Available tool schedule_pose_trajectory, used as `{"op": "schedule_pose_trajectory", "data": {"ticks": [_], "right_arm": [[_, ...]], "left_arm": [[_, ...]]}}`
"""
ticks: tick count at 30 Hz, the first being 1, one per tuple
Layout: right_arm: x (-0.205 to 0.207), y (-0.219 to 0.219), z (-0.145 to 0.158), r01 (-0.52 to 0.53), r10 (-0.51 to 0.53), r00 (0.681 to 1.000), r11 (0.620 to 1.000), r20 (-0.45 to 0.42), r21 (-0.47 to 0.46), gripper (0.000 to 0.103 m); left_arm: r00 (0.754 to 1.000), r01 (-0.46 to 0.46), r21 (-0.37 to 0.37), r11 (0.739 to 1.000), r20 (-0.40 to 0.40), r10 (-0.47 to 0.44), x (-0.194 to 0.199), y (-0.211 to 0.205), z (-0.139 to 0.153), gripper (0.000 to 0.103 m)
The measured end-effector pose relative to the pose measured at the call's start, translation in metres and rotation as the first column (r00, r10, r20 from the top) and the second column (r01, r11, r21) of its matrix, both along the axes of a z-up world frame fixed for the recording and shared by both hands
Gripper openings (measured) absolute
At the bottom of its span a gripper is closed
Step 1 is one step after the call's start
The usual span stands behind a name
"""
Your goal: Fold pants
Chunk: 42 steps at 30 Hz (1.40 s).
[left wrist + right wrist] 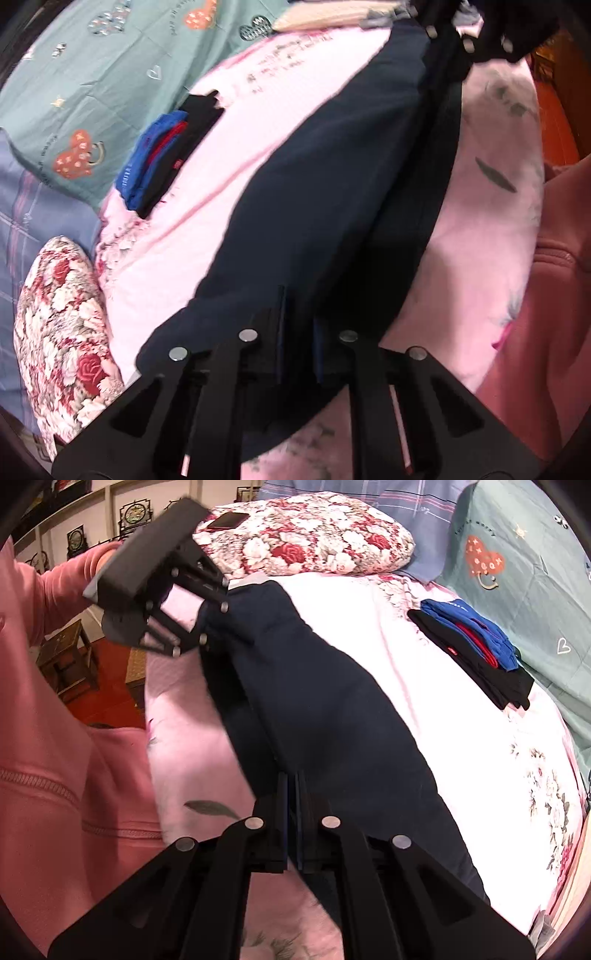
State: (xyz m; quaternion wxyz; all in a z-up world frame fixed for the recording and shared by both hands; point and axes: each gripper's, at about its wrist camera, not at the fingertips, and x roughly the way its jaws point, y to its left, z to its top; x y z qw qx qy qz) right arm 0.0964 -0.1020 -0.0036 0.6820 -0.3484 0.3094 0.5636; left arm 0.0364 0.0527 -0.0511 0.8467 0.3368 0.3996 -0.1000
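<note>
1. The navy pants (325, 701) lie as a long narrow strip across the pink floral bedsheet (461, 775), stretched between both grippers.
2. The left gripper (298, 325) pinches one end of the pants, fingers pressed together on the cloth; the right gripper (293, 805) pinches the opposite end likewise.
3. Risk: uneven lift could let the layered legs slide apart, spoiling the lengthwise fold.
4. Risk: a swing toward the stack of folded clothes (476, 650), beyond the pants from the person, might knock it.
5. Risk: thin purchase on the fabric may slip.
</note>
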Motion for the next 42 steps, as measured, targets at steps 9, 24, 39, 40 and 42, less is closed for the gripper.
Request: {"op": "schedule_pose_trajectory", "data": {"ticks": [9,24,39,40,42], "right_arm": [[-0.023,0.008,-0.039,-0.052,0.058,0.996,0.995,0.068,-0.086,0.008],[-0.040,0.118,0.004,-0.196,0.216,0.975,0.946,-0.054,0.257,0.034],[-0.033,0.196,-0.010,-0.205,0.232,0.953,0.967,-0.193,0.150,0.008],[-0.034,0.194,-0.008,-0.212,0.241,0.951,0.964,-0.193,0.158,0.008],[-0.040,0.195,-0.013,-0.235,0.258,0.947,0.962,-0.193,0.136,0.008]], "left_arm": [[1.000,-0.010,0.081,0.997,0.017,0.009,-0.021,-0.014,-0.028,0.015],[0.771,-0.610,-0.423,0.670,-0.122,0.625,-0.025,0.199,0.030,0.075],[0.805,-0.545,-0.725,0.421,-0.311,0.505,-0.025,0.245,0.016,0.028],[0.810,-0.533,-0.728,0.431,-0.291,0.509,-0.030,0.244,0.022,0.025],[0.811,-0.525,-0.710,0.469,-0.250,0.529,-0.035,0.237,0.027,0.019]]}}
